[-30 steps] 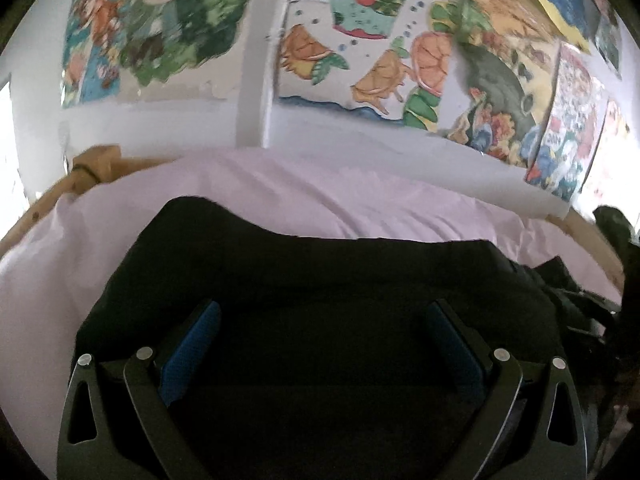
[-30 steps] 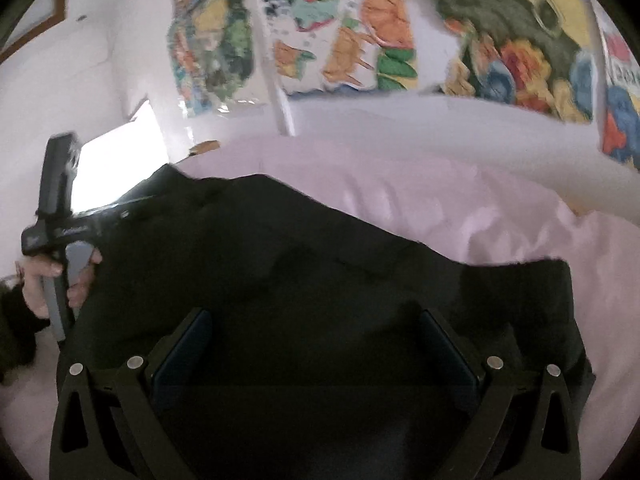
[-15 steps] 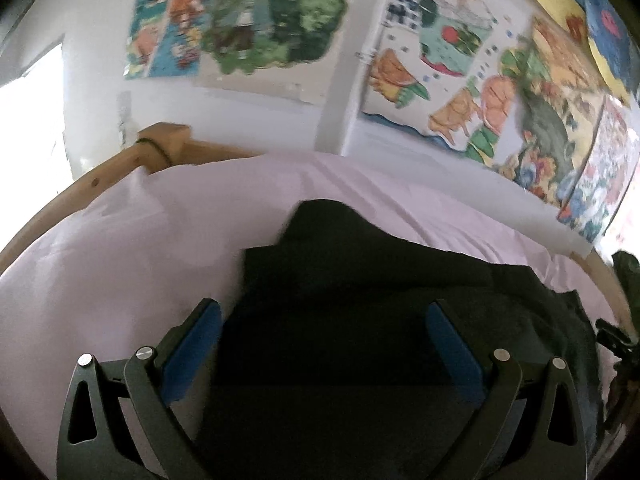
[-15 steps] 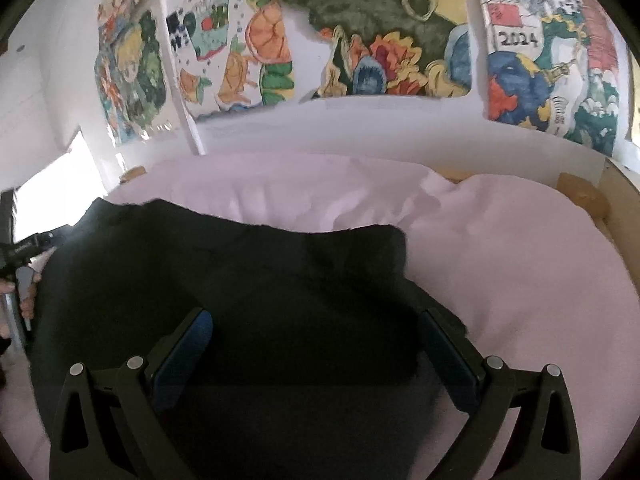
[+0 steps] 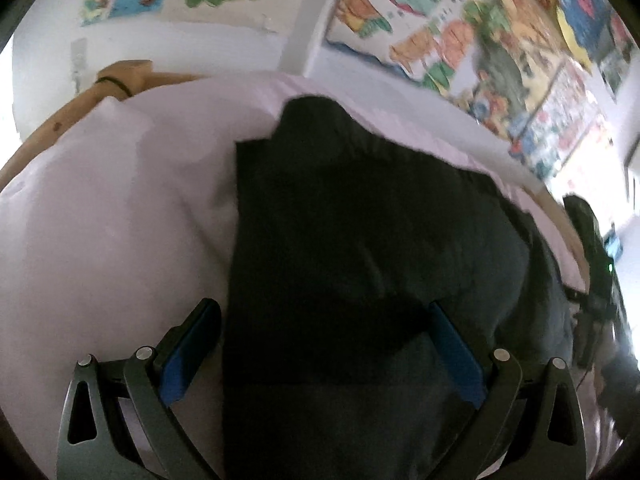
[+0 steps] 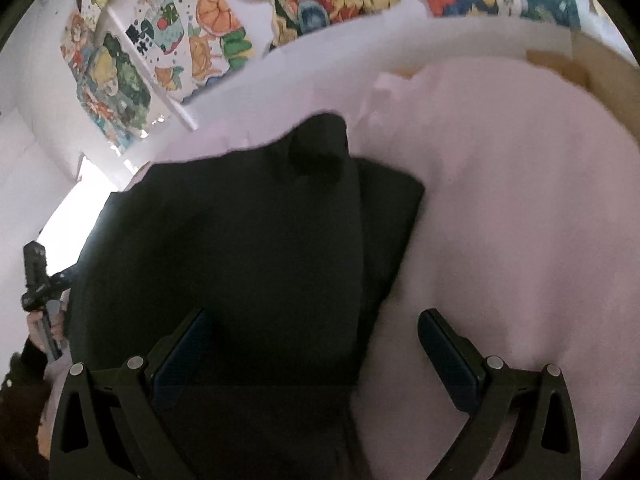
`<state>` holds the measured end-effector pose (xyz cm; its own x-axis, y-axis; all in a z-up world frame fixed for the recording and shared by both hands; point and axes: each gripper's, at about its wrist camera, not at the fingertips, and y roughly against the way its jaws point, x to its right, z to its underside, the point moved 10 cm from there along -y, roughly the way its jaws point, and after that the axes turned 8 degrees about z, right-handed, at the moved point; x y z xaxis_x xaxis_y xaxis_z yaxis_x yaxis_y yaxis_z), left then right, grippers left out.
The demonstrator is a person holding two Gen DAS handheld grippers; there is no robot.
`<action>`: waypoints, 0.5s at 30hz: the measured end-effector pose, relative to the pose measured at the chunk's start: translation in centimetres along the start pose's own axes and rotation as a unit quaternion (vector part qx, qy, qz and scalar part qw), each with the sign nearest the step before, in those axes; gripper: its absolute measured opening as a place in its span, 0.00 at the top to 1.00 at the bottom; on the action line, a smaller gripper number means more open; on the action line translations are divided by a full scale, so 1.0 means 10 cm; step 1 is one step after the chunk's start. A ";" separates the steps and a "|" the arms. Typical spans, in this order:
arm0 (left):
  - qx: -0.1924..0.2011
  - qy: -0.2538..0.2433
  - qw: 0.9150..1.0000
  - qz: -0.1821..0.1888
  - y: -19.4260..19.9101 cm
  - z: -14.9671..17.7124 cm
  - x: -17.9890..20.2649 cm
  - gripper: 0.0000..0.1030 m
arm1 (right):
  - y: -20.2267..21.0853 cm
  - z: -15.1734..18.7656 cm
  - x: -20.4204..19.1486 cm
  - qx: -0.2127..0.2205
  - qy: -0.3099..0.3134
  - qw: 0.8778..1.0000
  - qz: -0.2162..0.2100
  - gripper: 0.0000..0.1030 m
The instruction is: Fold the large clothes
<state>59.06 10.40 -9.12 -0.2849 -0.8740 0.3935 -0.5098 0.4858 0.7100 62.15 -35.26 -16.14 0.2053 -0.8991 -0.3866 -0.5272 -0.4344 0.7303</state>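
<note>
A large black garment [image 5: 360,248] lies spread on a bed with a pale pink sheet [image 5: 100,220]. My left gripper [image 5: 324,348] is open, its blue-padded fingers [image 5: 188,352] wide apart over the garment's left edge, holding nothing. In the right wrist view the same garment [image 6: 248,264] shows a folded layer and a sleeve end pointing toward the wall. My right gripper [image 6: 316,352] is open over the garment's right edge; its left finger is over the cloth, its right finger over the pink sheet [image 6: 520,220]. The left gripper's handle [image 6: 38,280] shows at far left.
A white wall with colourful posters [image 5: 440,40] runs behind the bed. The wooden bed frame [image 5: 124,76] shows at the far left corner, and another frame edge [image 6: 580,68] at the far right. A bright window [image 6: 76,208] is at left.
Both grippers have moved outward from the garment's middle toward its side edges: left one leftward, right one rightward. More pink sheet now shows beside each. Both stayed open.
</note>
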 end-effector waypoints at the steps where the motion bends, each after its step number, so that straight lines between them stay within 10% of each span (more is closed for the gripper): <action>1: -0.005 -0.006 1.000 0.003 -0.02 0.02 0.02 0.02 | -0.02 0.02 -0.01 -0.003 -0.003 1.000 -0.008 0.00; 15: -0.050 -0.040 0.997 0.042 -0.28 0.25 0.04 0.02 | -0.23 0.29 -0.13 -0.016 -0.008 0.995 -0.101 0.00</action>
<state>58.29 8.66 -12.40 -0.3899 -0.8250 0.4091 -0.3980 0.5516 0.7330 60.73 -32.91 -18.97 0.2918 -0.7922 -0.5359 -0.4504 -0.6081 0.6537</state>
